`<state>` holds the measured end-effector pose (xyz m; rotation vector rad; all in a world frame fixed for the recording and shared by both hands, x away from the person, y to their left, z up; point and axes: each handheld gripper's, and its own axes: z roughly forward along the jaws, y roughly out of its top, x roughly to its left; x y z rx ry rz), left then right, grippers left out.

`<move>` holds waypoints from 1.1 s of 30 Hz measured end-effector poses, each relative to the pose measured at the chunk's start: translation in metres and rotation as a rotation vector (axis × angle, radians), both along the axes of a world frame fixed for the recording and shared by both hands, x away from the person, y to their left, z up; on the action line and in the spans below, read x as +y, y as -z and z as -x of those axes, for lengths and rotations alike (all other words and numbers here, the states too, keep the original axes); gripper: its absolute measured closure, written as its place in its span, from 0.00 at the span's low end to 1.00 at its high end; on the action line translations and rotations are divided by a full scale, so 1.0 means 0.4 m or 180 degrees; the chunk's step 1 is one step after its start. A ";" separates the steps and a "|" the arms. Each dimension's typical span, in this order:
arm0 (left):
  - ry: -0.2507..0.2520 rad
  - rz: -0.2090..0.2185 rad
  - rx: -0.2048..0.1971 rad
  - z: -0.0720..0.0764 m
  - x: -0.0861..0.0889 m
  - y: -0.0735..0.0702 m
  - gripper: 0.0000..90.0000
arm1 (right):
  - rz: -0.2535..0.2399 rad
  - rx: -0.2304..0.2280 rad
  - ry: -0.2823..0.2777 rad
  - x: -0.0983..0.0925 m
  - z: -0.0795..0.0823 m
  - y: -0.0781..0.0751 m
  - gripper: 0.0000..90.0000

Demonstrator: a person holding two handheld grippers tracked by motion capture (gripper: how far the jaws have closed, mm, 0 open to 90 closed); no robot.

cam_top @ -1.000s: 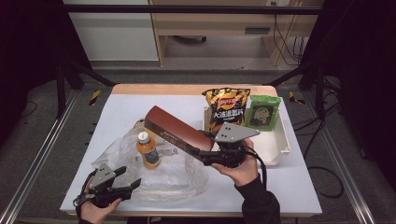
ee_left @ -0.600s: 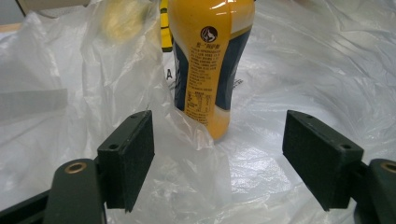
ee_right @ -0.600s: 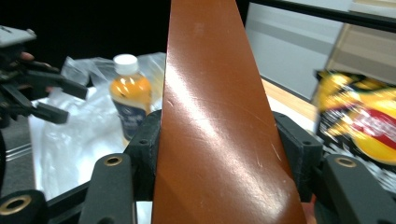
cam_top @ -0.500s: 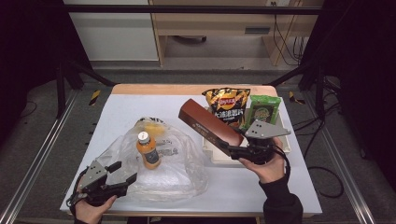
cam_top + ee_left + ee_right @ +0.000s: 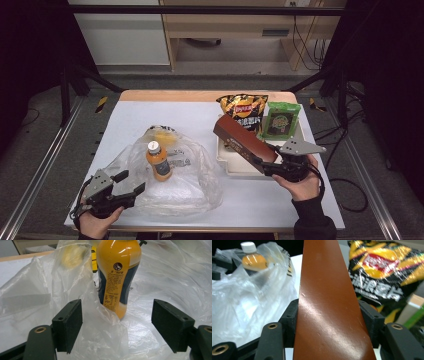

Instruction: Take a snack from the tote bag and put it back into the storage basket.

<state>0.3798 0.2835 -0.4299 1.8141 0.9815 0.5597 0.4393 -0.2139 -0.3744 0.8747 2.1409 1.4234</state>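
A brown box (image 5: 244, 139) is gripped at its near end by the right tool (image 5: 272, 165) – in the right gripper view the two jaws are seen pressed against the box's sides. The box is held tilted, its far end raised and pointed left and away, above a white tray (image 5: 226, 162) on the right half of the table (image 5: 120, 120). A chips bag (image 5: 243, 111) and a green packet (image 5: 282, 120) are propped at the tray's far side.

The left tool (image 5: 131, 185) is held at the near left corner of the table, its jaws spread wide and nothing clamped between them – loose film of a clear plastic bag (image 5: 192, 172) is seen lying between the pads (image 5: 68, 323) in the left gripper view. An orange bottle (image 5: 158, 160) is stood upright in the bag, just beyond the left tool.
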 end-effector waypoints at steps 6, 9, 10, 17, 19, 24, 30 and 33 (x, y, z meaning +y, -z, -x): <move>-0.0018 0.0005 0.0001 -0.001 0.003 -0.001 0.27 | -0.0005 0.0076 0.0085 -0.036 0.004 0.037 0.49; -0.0024 -0.0003 0.0002 -0.002 0.003 0.000 0.27 | -0.0002 0.0131 0.0115 -0.049 0.005 0.054 0.49; -0.0023 -0.0003 0.0004 -0.002 0.003 0.000 0.27 | 0.0016 0.0152 0.0122 -0.053 0.004 0.059 0.49; -0.0026 0.0002 0.0002 -0.003 0.006 0.000 0.27 | 0.0130 0.0263 0.0156 -0.064 0.005 0.087 0.49; -0.0032 0.0005 0.0000 -0.003 0.006 0.001 0.27 | 0.0165 0.0296 0.0157 -0.065 0.006 0.097 0.49; -0.0033 -0.0001 0.0008 -0.004 0.006 0.003 0.27 | 0.0267 0.0386 0.0171 -0.063 -0.002 0.121 0.49; -0.0040 0.0012 0.0019 -0.005 0.008 0.004 0.27 | 0.0328 0.0424 0.0112 -0.054 -0.012 0.138 0.49; -0.0032 -0.0001 0.0027 -0.006 0.006 0.006 0.27 | 0.0351 0.0457 0.0093 -0.051 -0.014 0.143 0.49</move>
